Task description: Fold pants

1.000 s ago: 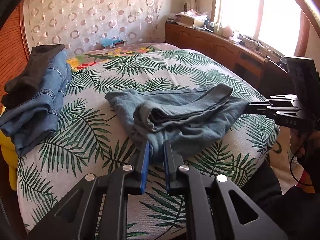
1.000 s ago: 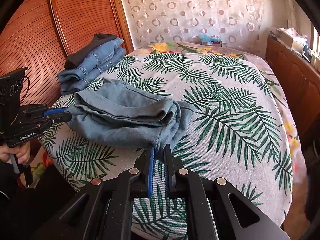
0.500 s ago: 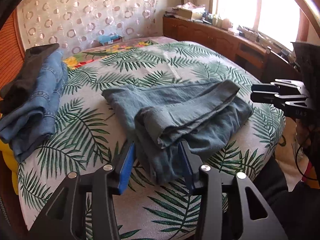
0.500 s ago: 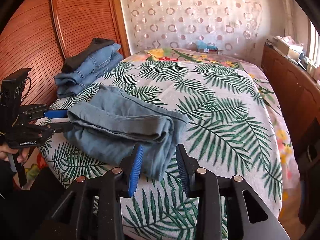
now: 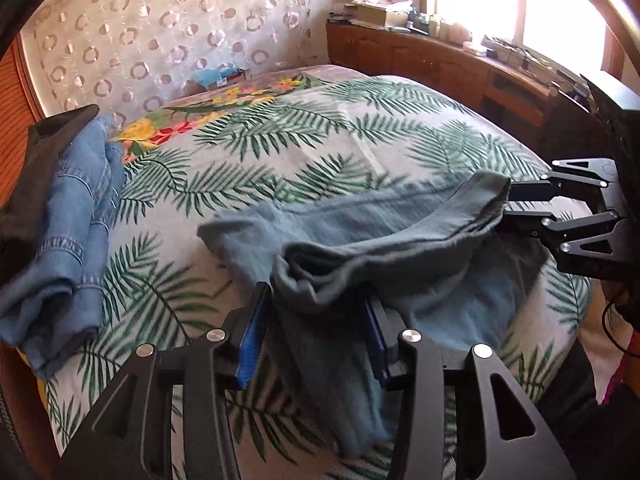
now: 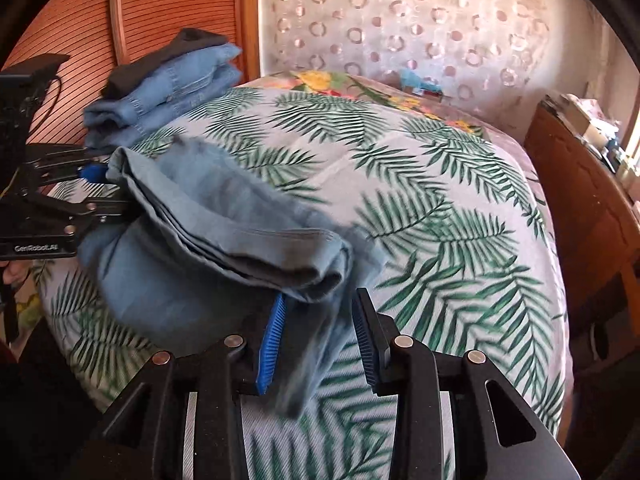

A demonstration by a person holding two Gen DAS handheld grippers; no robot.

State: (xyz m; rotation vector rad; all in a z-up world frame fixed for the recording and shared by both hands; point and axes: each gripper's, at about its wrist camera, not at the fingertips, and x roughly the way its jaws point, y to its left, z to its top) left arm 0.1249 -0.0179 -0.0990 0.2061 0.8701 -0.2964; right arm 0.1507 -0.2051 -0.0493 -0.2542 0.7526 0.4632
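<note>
Left gripper [image 5: 314, 334]: jaws spread wide, blue pads either side of one end of the folded pants [image 5: 384, 240]. Cloth sits in the gap between the fingers, not pinched; whether it touches the pads I can't tell. A loose layer of the pants hangs down past the fingertips over the bed edge.

Right gripper [image 6: 318, 338]: also spread, blue pads apart, straddling the opposite end of the pants [image 6: 224, 240]. Fabric drapes between and below its fingers, blurred there. Not clamped.

Each gripper shows in the other's view at the far end of the bundle: right gripper [image 5: 576, 216] at the right of the left wrist view, left gripper [image 6: 52, 208] at the left of the right wrist view, both up against the cloth.

Pants: grey-blue, folded into a thick multi-layer bundle, lying between the two grippers at the near edge of the bed [image 5: 320, 152], on a palm-leaf print cover.

Beyond the left gripper, ahead and to its left: a stack of folded blue jeans [image 5: 68, 220] with a dark garment [image 5: 44, 148] on top, well apart from the pants. Same stack [image 6: 168, 88] is ahead-left of the right gripper, against a wooden slatted panel [image 6: 160, 12].

Far side: curtain with ring pattern [image 5: 160, 36]. Ahead-right of left gripper: wooden cabinet [image 5: 440, 64] with clutter under a bright window.
</note>
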